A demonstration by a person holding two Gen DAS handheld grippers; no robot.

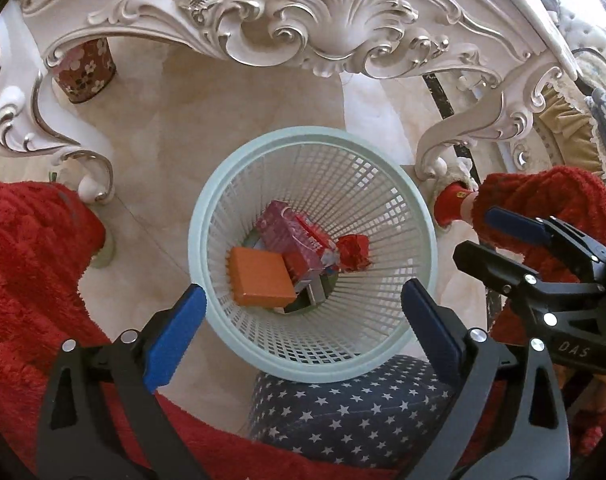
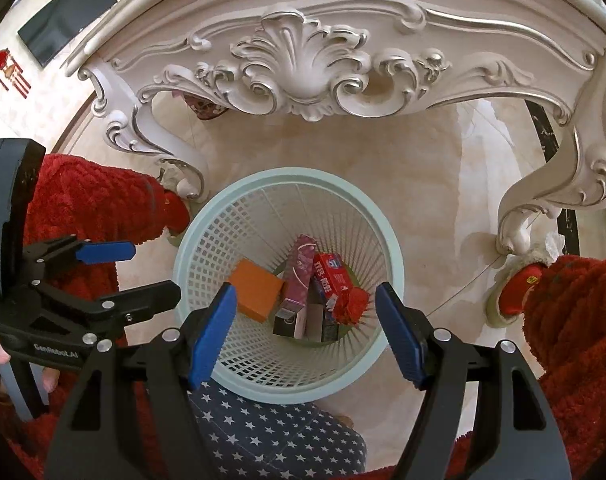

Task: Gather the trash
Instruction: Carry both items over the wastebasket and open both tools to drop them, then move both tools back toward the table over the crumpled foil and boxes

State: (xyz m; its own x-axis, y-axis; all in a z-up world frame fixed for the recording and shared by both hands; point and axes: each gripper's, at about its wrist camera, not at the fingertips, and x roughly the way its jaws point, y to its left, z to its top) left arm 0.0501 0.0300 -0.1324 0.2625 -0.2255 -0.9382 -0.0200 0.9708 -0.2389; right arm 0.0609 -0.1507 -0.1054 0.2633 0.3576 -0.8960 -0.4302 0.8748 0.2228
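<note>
Trash basket point(image 1: 207, 216) holds orange box point(image 1: 259, 278), cartons point(image 1: 299, 240), red wad point(image 1: 353, 252).

The basket point(image 1: 239, 184) at the centre of the frame is pale mint green, its walls a white lattice of small squares. Inside it lie an orange box point(image 1: 261, 280), a pink-and-magenta patterned carton point(image 1: 281, 228), a red toothpaste box point(image 2: 330, 276) with white lettering, and a crumpled red wrapper point(image 1: 354, 251). Both tools have black frames with bright blue pads point(image 1: 177, 344). The carved surface point(image 1: 323, 28) across the top is white with silver-edged scrollwork. The floor point(image 1: 175, 128) is glossy cream marble. A dark red tin point(image 1: 85, 72) with white blossoms stands at upper left. The sleeves point(image 1: 27, 264) are fluffy red. The fabric point(image 1: 343, 412) at lower centre is navy with white stars.
</note>
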